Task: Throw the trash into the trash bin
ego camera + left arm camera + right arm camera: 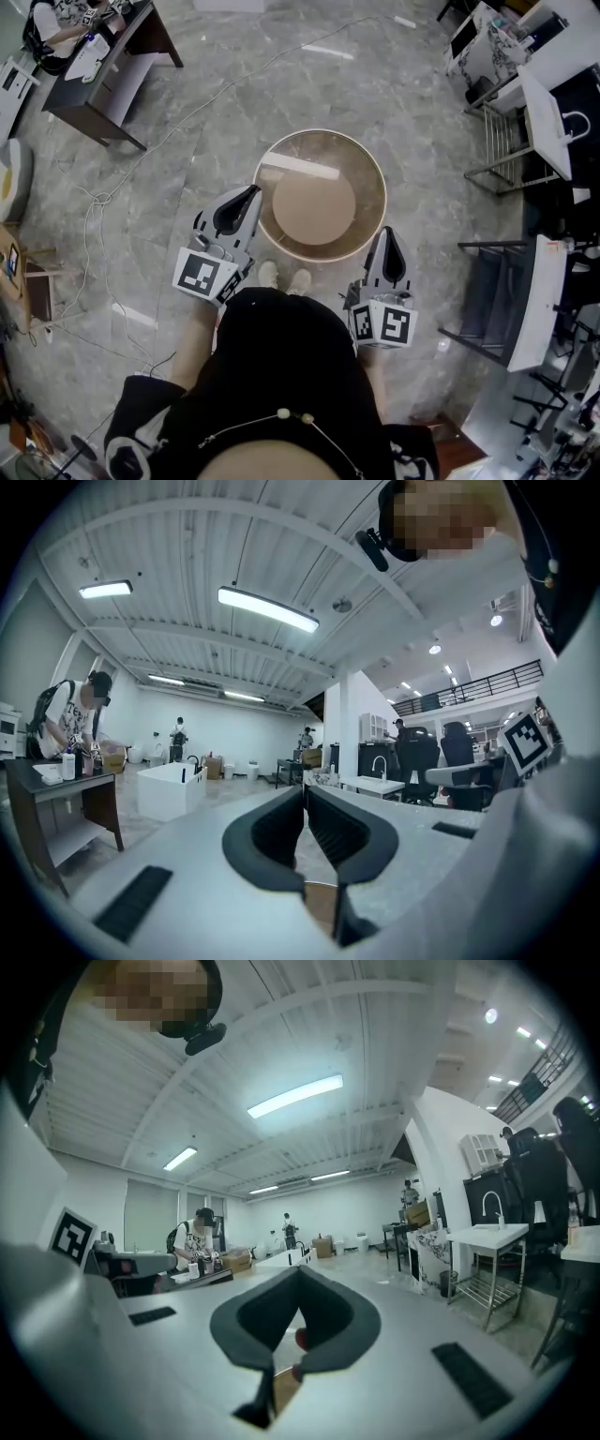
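Trash bin (370,183) between two clenched grippers
The round bin stands on the grey floor (187,197), just beyond the person's shoes (284,277). The left gripper (251,195) is at its left rim and the right gripper (387,232) at its near right (both pressed closed, empty).

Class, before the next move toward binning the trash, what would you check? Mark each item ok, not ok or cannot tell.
1. Trash bin open, right in front: ok.
2. Bin has room: ok, looks empty.
3. Left gripper holds trash: not ok, jaws together on nothing.
4. Right gripper holds trash: not ok, shut, empty.
5. Trash in sight on the floor: cannot tell.
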A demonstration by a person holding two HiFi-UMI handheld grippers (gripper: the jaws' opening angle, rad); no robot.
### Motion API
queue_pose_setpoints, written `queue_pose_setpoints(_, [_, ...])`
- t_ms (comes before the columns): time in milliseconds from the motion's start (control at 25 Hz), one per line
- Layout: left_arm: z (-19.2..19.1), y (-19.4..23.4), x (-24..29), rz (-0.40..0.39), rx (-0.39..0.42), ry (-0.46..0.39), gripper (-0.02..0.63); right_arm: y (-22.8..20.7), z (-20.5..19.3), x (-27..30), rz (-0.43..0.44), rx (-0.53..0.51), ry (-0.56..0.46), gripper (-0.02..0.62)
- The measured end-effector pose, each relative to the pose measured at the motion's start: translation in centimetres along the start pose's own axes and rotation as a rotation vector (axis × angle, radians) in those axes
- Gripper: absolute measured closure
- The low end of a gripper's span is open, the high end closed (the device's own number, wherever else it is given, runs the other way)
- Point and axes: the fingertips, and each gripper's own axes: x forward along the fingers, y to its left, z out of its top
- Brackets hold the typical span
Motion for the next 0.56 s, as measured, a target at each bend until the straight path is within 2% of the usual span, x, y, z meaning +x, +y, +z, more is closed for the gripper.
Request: queue_pose_setpoints(560, [0.69, 0.91, -0.41, 0.007, -0.018, -0.007, 0.588, 0.47, 0.58, 0.3, -0.019, -0.009, -0.007, 0.594])
